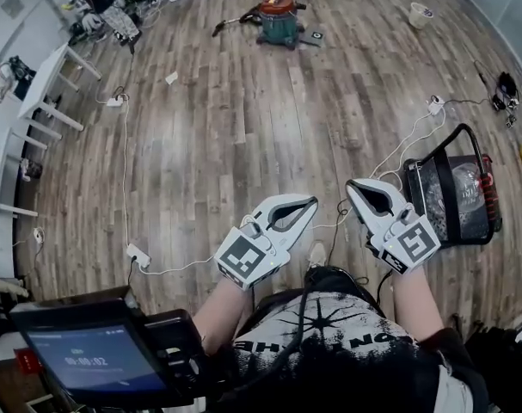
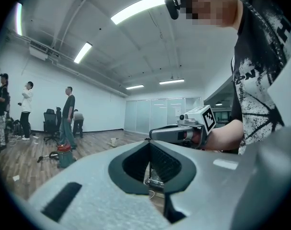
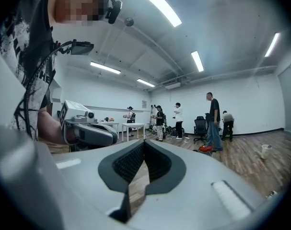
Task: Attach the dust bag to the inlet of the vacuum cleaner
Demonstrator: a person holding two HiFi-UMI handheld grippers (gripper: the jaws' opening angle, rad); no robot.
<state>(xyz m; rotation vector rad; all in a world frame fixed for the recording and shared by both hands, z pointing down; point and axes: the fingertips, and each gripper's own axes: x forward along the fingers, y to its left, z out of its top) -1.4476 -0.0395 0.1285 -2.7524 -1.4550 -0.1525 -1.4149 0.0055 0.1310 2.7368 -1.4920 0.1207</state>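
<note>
The vacuum cleaner [image 1: 278, 20], a green drum with a red lid, stands far off on the wooden floor at the top of the head view; it also shows as the small vacuum cleaner [image 2: 64, 155] and as a red lid [image 3: 206, 149]. I cannot pick out a dust bag. My left gripper [image 1: 310, 203] is held level in front of the person's body, shut with nothing in it. Beside it my right gripper [image 1: 353, 186] is also shut and empty. Each gripper shows in the other's view: the right gripper [image 2: 157, 134], the left gripper [image 3: 109, 137].
A black-framed cart [image 1: 454, 196] with a clear cover stands close on the right. White cables and power strips [image 1: 138, 255] lie on the floor. White tables [image 1: 46, 84] line the left side. A white bucket [image 1: 420, 14] sits far right. Several people [image 3: 213, 121] stand at the far end.
</note>
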